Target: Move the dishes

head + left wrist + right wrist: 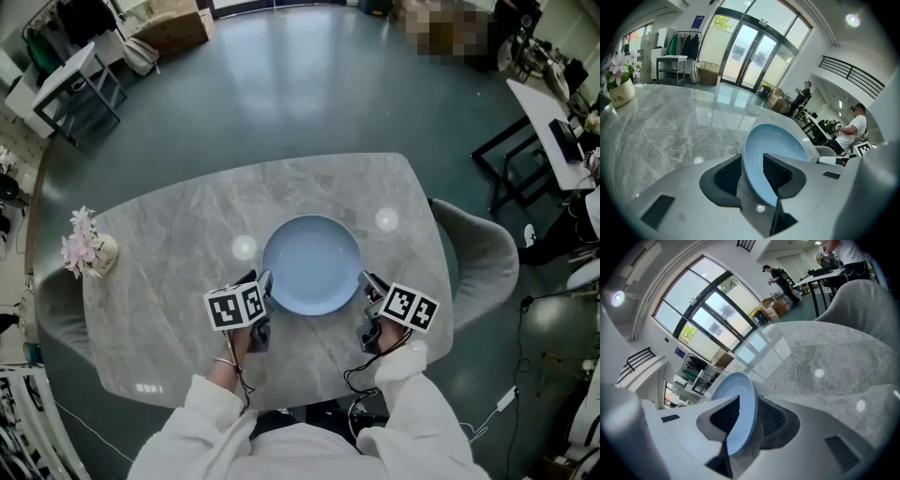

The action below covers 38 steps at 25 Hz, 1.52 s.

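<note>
A pale blue plate (311, 265) lies on the grey marble table (169, 244), a little toward the near edge. My left gripper (265, 283) stands at the plate's near-left rim and my right gripper (371, 287) at its near-right rim. In the left gripper view the plate (774, 140) runs edge-on between the jaws of the left gripper (752, 171), which stand open, the pads not pressing on the rim. In the right gripper view the plate (736, 392) likewise passes between the spread jaws of the right gripper (749, 417).
A small white pot of pink flowers (90, 251) stands near the table's left end. One grey chair (483, 255) sits at the right end and another (56, 314) at the left. Desks and people are farther off in the room (848, 129).
</note>
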{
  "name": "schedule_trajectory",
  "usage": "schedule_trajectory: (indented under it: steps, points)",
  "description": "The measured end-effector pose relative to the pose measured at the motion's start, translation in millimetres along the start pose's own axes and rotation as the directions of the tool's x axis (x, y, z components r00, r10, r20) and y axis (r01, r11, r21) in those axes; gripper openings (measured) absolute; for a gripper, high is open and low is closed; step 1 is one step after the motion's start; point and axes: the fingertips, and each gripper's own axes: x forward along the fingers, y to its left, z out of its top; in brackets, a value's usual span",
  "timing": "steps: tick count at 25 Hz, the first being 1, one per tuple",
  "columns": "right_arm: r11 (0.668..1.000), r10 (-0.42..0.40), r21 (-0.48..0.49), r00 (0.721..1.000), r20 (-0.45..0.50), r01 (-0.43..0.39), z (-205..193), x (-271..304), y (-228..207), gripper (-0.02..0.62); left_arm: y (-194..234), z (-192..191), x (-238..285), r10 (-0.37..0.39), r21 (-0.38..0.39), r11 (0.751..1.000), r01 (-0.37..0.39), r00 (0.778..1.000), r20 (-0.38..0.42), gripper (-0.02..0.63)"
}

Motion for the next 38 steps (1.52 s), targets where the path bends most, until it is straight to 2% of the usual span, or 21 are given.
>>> schedule_trajectory:
  steps: [7, 13, 18, 30, 38]
  points:
    - [1.000, 0.017, -0.015, 0.999, 0.034, -0.016, -13.5, -30.1, 18.2, 0.131, -17.5, -5.7, -35.6, -0.041, 0.022, 0.999, 0.040, 0.998, 0.037, 0.138]
    - [0.999, 0.039, -0.033, 0.997, 0.060, -0.037, -34.9, -60.4, 40.2, 0.094, -37.4, -15.1, -75.9, -0.129, 0.003, 0.992, 0.130, 0.989, 0.076, 0.135]
    - [0.998, 0.048, -0.046, 0.996, 0.082, -0.045, -60.8, -87.7, 56.5, 0.083, -44.5, -26.5, -109.3, -0.166, 0.034, 0.986, 0.163, 0.981, 0.099, 0.094]
    - [0.989, 0.108, -0.115, 0.989, 0.105, -0.096, -137.8, -144.8, 98.9, 0.064, -36.8, -69.2, -189.2, -0.191, 0.087, 0.980, 0.180, 0.971, 0.144, 0.037]
    - [0.983, 0.120, -0.150, 0.989, 0.085, -0.106, -203.1, -181.3, 114.7, 0.063, -30.2, -117.4, -236.4, -0.195, 0.096, 0.979, 0.182, 0.970, 0.143, 0.026]
